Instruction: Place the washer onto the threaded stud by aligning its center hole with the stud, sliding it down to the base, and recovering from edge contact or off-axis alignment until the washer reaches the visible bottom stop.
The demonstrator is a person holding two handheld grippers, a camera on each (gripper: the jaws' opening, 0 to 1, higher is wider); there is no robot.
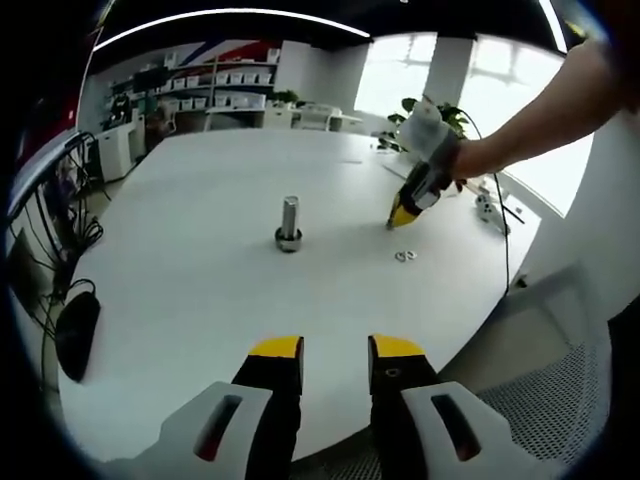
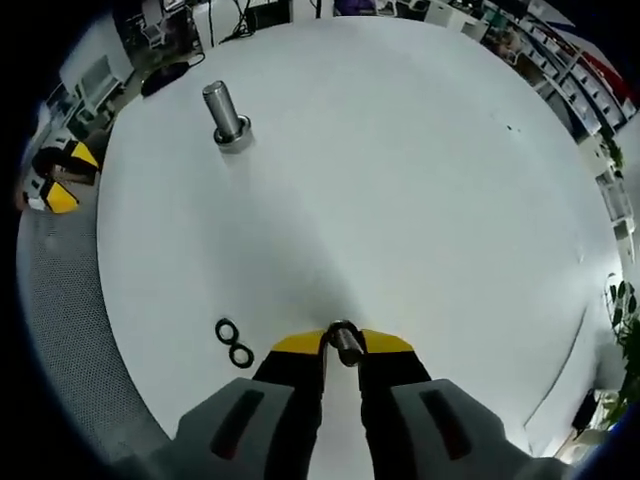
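A threaded steel stud (image 1: pixel 289 222) stands upright on its round base near the middle of the white round table (image 1: pixel 200 290). In the right gripper view the stud (image 2: pixel 226 113) lies far up and to the left. My right gripper (image 2: pixel 343 342) is shut on a small metal washer (image 2: pixel 344 338), held edge-on between the yellow tips just above the tabletop. Two spare washers (image 2: pixel 234 343) lie flat to its left. In the left gripper view, a gloved hand holds the right gripper (image 1: pixel 400 214) tip-down, right of the stud, near the spare washers (image 1: pixel 404 256). My left gripper (image 1: pixel 336 350) is open over the near table edge.
A black device with cables (image 1: pixel 76 335) lies at the table's left edge. A grey mesh chair (image 1: pixel 560 400) stands at the near right. A cable and small parts (image 1: pixel 492 205) rest at the far right. Shelves and desks line the back of the room.
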